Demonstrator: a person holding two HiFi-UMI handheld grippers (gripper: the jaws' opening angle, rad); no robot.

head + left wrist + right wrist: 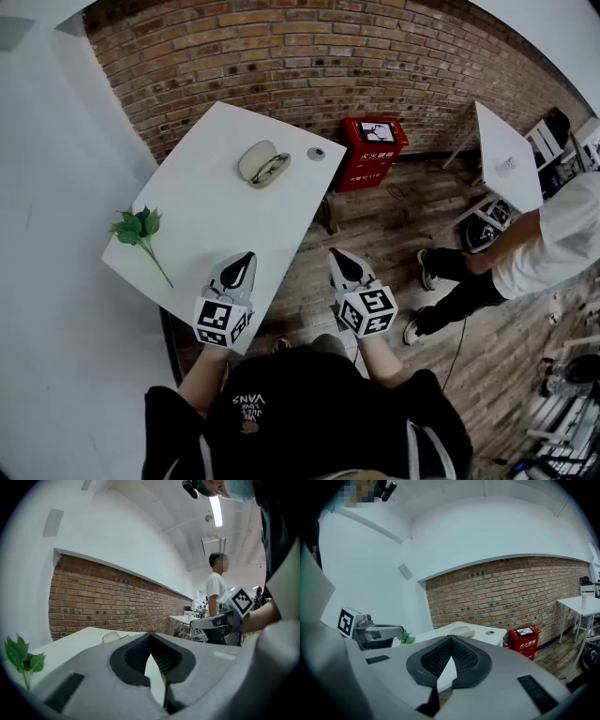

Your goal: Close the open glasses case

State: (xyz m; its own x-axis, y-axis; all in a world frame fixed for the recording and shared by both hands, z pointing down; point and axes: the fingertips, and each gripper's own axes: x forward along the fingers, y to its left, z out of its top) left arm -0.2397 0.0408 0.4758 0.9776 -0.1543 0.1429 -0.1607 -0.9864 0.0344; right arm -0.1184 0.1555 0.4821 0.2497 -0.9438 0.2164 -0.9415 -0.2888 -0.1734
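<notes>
An open beige glasses case (262, 163) with glasses inside lies on the far part of the white table (206, 202). It shows small in the left gripper view (111, 637) and in the right gripper view (461, 631). My left gripper (246, 258) is shut and empty over the table's near edge, well short of the case. My right gripper (337, 257) is shut and empty too, held off the table's right side above the wooden floor. Both jaw tips meet in the gripper views (151, 634) (450, 638).
A green leafy sprig (141, 232) lies at the table's left. A small round object (316, 153) sits near the far right corner. A red box (373, 150) stands by the brick wall. A person (525, 253) stands right, beside another white table (504, 155).
</notes>
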